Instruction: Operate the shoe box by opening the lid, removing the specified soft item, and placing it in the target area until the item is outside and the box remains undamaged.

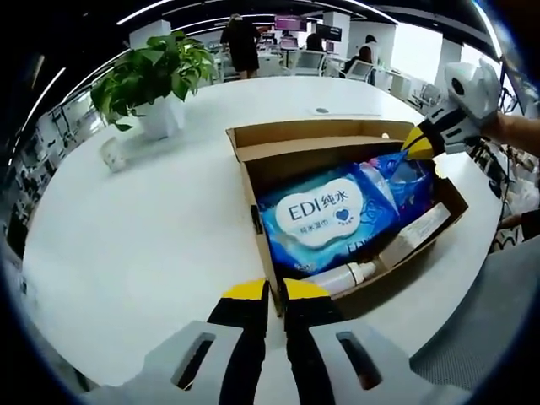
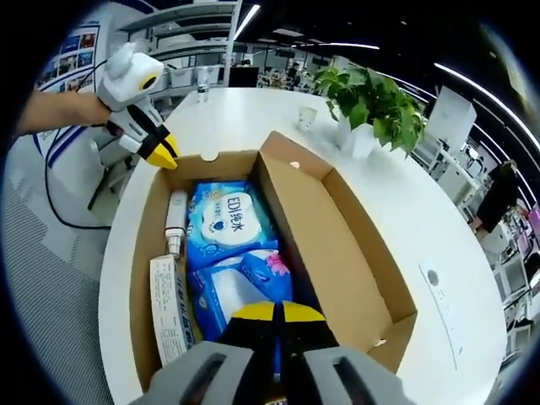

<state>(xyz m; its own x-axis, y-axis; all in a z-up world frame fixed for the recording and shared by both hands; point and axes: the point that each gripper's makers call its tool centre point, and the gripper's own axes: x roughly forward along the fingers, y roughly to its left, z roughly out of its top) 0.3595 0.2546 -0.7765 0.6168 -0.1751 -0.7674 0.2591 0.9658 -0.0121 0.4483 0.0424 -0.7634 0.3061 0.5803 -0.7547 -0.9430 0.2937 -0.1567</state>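
Two tongs engaged: left tongs (image 1: 276, 291) clamp shoe box (image 1: 253, 194) wall, frame bottom; right tongs (image 2: 278, 314) pinch blue soft pack (image 2: 240, 287) inside box. Advice: lift slowly, steady box.

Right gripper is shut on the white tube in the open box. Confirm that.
Not quite. The right gripper is shut on a blue pack, not the white tube, which lies untouched beside it. The right gripper view shows this. The box is indeed open.
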